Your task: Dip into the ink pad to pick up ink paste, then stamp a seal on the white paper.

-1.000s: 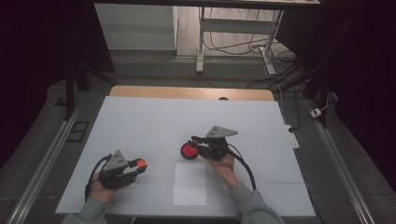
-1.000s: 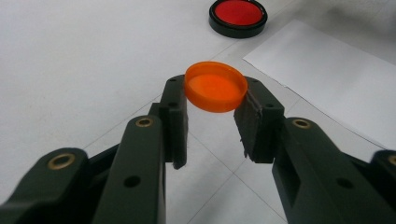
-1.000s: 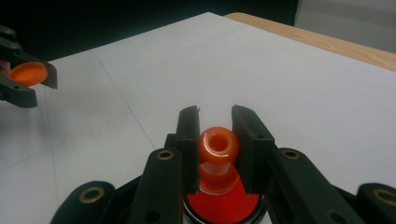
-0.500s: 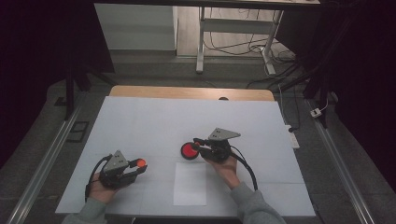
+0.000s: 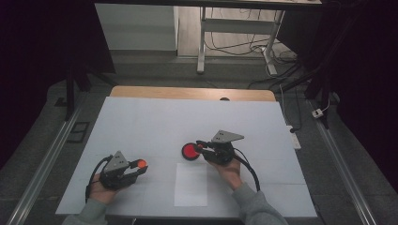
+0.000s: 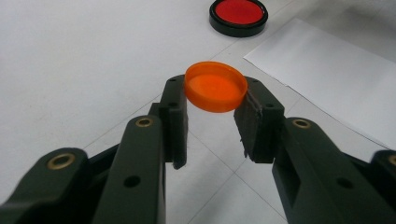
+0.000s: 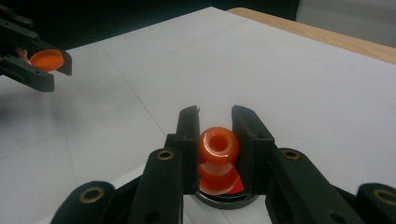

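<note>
Orange cap (image 6: 215,87) pinched flat in left gripper (image 5: 133,169), near left, likely ready for fitting. Orange ring-shaped piece (image 7: 218,144) clamped by right gripper (image 5: 202,147) above red dish (image 5: 189,151) at table (image 5: 141,122) centre, beside white sheet (image 5: 191,185).

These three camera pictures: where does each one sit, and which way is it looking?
High view: above the person's side, looking forward and down at the table; forearms and both hands show.
Left gripper view: rides the left gripper, looking along its jaws at the orange cap.
Right gripper view: rides the right gripper, jaws around an orange ring piece.
Shared: the high and left gripper views both show the red disc.
</note>
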`<state>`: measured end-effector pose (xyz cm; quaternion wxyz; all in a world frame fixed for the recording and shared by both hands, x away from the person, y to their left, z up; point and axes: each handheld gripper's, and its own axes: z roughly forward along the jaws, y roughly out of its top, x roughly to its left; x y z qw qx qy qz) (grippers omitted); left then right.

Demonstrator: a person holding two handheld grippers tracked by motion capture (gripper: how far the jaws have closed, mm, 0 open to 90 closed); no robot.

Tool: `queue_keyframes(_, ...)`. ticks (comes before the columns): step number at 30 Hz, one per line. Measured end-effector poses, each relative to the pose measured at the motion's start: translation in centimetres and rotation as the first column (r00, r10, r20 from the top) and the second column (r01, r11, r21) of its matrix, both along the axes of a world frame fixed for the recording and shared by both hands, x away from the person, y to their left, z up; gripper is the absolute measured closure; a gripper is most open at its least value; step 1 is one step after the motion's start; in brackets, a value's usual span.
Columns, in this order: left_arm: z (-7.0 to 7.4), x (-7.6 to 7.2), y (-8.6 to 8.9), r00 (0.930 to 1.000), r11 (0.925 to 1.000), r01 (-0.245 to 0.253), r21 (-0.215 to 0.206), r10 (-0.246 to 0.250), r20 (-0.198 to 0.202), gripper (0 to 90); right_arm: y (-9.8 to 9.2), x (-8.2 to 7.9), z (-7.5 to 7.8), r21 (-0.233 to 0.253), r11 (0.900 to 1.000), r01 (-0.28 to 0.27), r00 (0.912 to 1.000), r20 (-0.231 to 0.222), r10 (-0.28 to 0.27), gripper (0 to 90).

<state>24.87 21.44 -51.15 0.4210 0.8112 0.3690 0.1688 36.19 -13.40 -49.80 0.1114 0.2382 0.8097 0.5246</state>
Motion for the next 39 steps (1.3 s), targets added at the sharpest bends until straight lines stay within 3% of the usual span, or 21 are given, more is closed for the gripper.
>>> queue_keyframes(39, 0.0, 0.1, 0.0, 1.0, 1.0, 0.002, -0.002, -0.002, -0.001, 64.6, -0.8, -2.5, 0.1, -0.021, 0.998, -0.054, 0.9985, -0.006, 0.054, 72.1)
